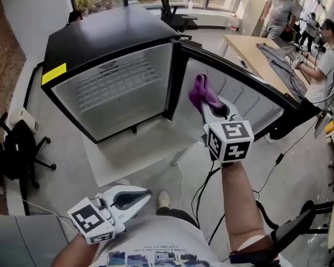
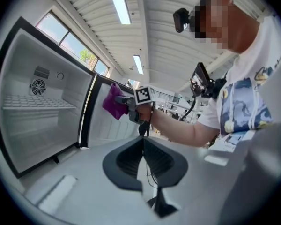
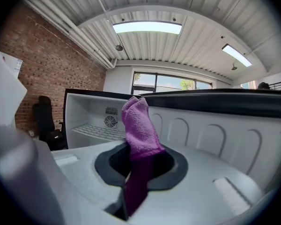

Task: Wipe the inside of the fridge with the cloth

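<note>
the right gripper [image 1: 214,108] is clamped on a purple cloth [image 1: 203,92]. in the right gripper view the dark, rounded pads of the right gripper [image 3: 140,162] pinch the cloth [image 3: 139,125] at its middle. its fuzzy terry end stands up in a soft folded peak, and a darker strip hangs down between the jaws.

the cloth is held up just in front of the ribbed white liner of the open door [image 1: 250,96], close to the hinge edge of the fridge [image 1: 108,40]. whether it touches the liner cannot be told.

the fridge is a small boxy unit with a smooth black top and a pale plastic interior. a yellow sticker [image 1: 54,73] sits on the upper left corner of its frame. inside, a white wire shelf [image 1: 114,82] spans the cavity, and a round fan grille [image 3: 110,121] shows on the back wall.

the left gripper [image 1: 140,196] hangs low near the person's waist, well apart from the fridge. in its own view the moulded black pads of the left gripper [image 2: 143,150] meet along a straight seam with nothing between them.
</note>
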Available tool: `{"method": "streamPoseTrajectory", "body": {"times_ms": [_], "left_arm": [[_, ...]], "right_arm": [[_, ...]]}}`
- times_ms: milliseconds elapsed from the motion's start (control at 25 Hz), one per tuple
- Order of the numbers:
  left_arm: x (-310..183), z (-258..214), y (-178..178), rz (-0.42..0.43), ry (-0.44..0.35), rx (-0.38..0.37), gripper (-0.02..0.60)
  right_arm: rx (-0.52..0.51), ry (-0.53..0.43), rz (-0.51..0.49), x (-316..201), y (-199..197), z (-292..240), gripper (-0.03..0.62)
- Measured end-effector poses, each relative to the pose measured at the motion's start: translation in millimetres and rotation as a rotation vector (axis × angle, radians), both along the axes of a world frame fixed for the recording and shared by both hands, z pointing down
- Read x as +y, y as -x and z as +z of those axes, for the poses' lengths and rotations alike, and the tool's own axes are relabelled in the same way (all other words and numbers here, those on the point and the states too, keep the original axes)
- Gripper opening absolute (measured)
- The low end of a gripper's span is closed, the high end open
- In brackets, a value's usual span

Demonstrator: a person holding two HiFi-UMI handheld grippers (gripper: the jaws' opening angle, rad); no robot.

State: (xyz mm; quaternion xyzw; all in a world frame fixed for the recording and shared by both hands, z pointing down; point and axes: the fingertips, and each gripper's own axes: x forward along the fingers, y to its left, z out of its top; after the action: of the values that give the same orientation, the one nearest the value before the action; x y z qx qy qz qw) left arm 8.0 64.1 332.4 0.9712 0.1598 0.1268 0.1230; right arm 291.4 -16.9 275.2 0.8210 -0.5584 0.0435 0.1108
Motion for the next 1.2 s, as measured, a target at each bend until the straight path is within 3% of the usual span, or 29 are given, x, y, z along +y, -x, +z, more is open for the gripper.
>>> {"method": "streamPoseTrajectory", "body": {"times_ms": [240,440,1200], "left_arm": [[-14,1,12,-0.094,-0.004,-0.011,0.005],[-16,4,9,-0.102,-0.004,-0.019,0.006],[26,11,-23,0.118,0.006,-0.026,0.006]], "right_arm": [[-0.004,0.031,-0.022,-37,-10,16,0.054],[0.002,0.040,0.034,-28,-29,22,0.054],[0.031,0.052,0.346,131,-83,20,0.054]]}}
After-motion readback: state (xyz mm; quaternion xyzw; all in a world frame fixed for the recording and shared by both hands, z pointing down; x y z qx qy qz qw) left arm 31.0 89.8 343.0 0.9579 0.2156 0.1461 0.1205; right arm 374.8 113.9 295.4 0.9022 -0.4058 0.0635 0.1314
